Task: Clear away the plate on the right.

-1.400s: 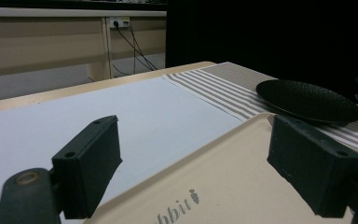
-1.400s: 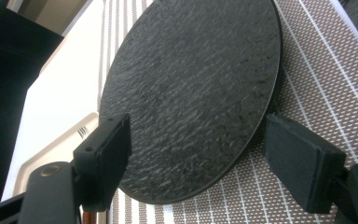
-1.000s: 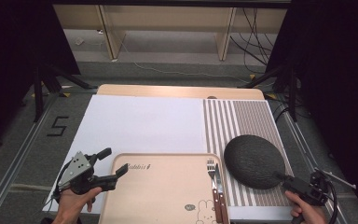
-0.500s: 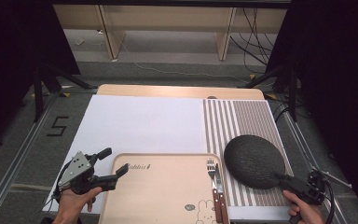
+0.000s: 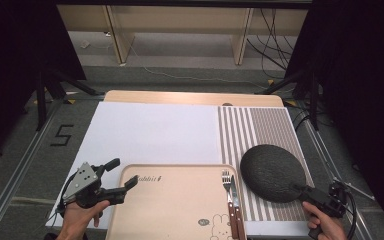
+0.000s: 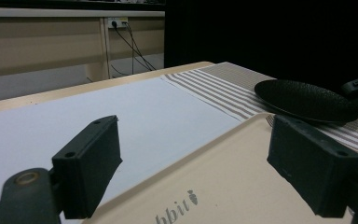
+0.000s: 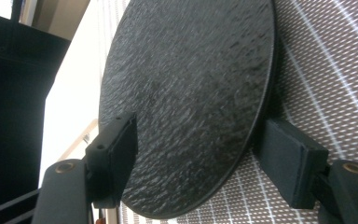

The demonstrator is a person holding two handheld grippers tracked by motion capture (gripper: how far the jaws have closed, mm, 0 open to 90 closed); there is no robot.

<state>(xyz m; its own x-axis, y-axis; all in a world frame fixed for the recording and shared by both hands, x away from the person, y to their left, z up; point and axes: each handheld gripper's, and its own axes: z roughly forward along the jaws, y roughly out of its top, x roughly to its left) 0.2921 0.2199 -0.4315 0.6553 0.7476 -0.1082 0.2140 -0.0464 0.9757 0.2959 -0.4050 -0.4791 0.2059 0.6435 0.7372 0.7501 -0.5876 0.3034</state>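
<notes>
A table seen from above, described outward from the beige tray (image 5: pixel 175 210) at its near edge.

At the tray's left corner the left gripper (image 5: pixel 122 176) rests in a hand, its jaws spread wide with nothing between them — the tray's corner lies just under and ahead of them.

Along the tray's right edge lie a fork (image 5: pixel 227 200) and a knife (image 5: pixel 236 205), side by side, handles toward the person.

Just right of the tray, on a striped placemat (image 5: pixel 260 130), sits a round black plate (image 5: pixel 273 172) with a rough, slate-like surface. The right gripper (image 5: pixel 307 192) meets it at the plate's near-right rim. Its jaws have just been closing and now straddle that rim, one above the plate's face and one below — still wide, and no clear pinch shows in the right gripper view (image 7: pixel 191 154). The plate lies up and left of this gripper; the right hand (image 5: pixel 325 225) is far nearer to it than the left.

Beyond the tray stretches a white mat (image 5: pixel 150 130), then the pale wooden table (image 5: pixel 190 97) edge.
</notes>
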